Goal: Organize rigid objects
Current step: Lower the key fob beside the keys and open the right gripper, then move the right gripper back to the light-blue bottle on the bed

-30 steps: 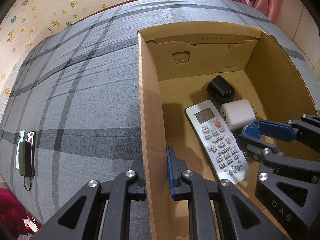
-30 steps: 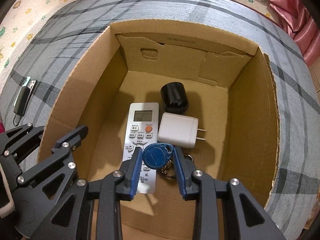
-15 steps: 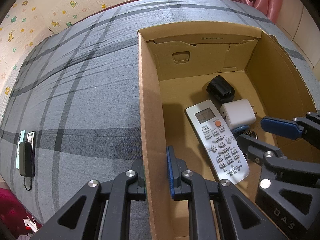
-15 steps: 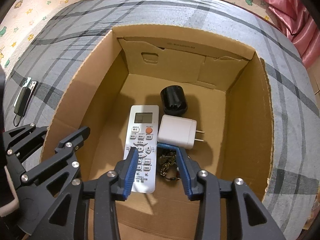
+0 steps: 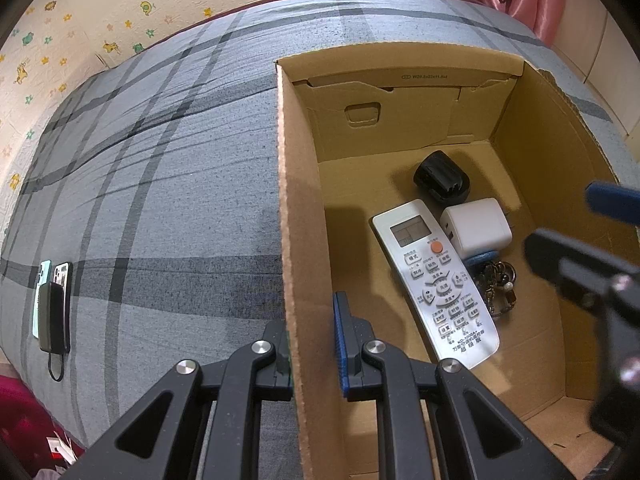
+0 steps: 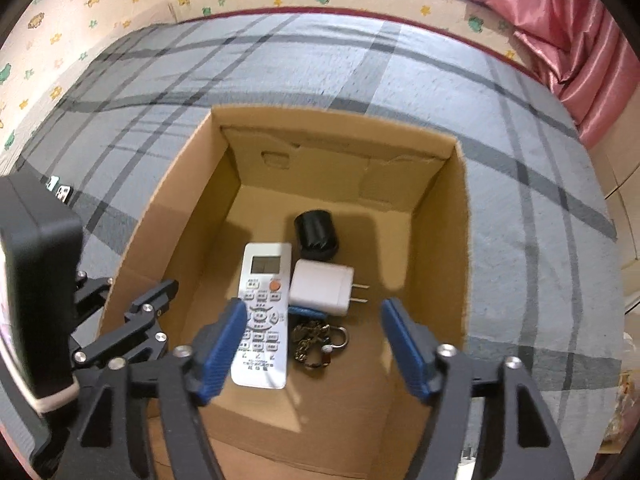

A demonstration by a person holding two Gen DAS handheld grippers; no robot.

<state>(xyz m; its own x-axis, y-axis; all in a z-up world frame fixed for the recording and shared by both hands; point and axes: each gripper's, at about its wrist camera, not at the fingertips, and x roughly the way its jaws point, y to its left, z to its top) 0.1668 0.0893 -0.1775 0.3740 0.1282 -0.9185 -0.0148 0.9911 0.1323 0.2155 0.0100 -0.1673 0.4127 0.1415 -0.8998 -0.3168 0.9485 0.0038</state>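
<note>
right tool (image 6: 310, 344): jaws spread wide, empty, hovering above the near half of the cardboard box (image 6: 460, 240)
left tool (image 5: 310, 338): jaws close together astride the box's left wall; it looks clamped on the cardboard, though the outer pad is mostly hidden
key bunch (image 6: 318, 338): on the box floor below the right tool, blue fob (image 6: 306, 312) tucked against the white charger (image 6: 322, 286)
remote (image 6: 264, 312): flat, just left of the keys, running toward the near wall
black cap-like item (image 6: 316, 234): toward the far wall, touching the charger
phones and power bank (image 5: 52, 308): on the bed's left edge, well apart from the box, likely next
risk: box tilting on the soft bed if the left tool pulls the wall; dangling cable snagging when lifted
</note>
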